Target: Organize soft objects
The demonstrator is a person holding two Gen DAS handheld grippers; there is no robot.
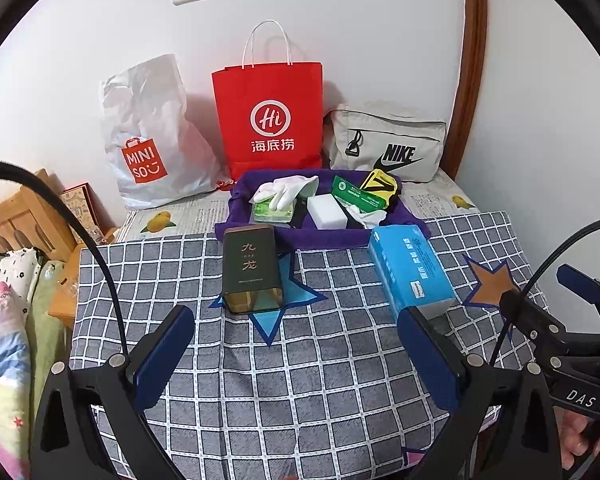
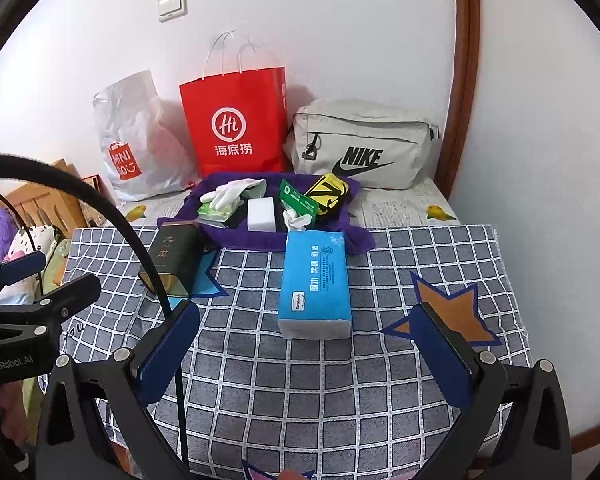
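Observation:
A blue tissue pack [image 1: 410, 270] [image 2: 315, 280] lies on the checked cloth in front of a purple towel [image 1: 324, 236] [image 2: 268, 240]. On the towel lie a white glove [image 1: 286, 190] [image 2: 228, 192], a green wipes pack [image 1: 272, 212] [image 2: 216, 212], a white sponge block [image 1: 327, 212] [image 2: 261, 210], a green packet [image 1: 358, 194] [image 2: 298, 200] and a yellow-black pouch [image 1: 382, 184] [image 2: 328, 192]. A dark tea tin [image 1: 252, 268] [image 2: 172, 258] lies left of the tissue pack. My left gripper [image 1: 296, 352] is open and empty, short of the tin. My right gripper [image 2: 306, 352] is open and empty, just short of the tissue pack.
Against the wall stand a Miniso plastic bag [image 1: 148, 136] [image 2: 134, 140], a red paper bag [image 1: 270, 120] [image 2: 234, 124] and a grey Nike bag [image 1: 388, 144] [image 2: 364, 144]. A wooden bed frame [image 1: 24, 220] and bedding [image 1: 4, 340] lie to the left. The wall closes the right side.

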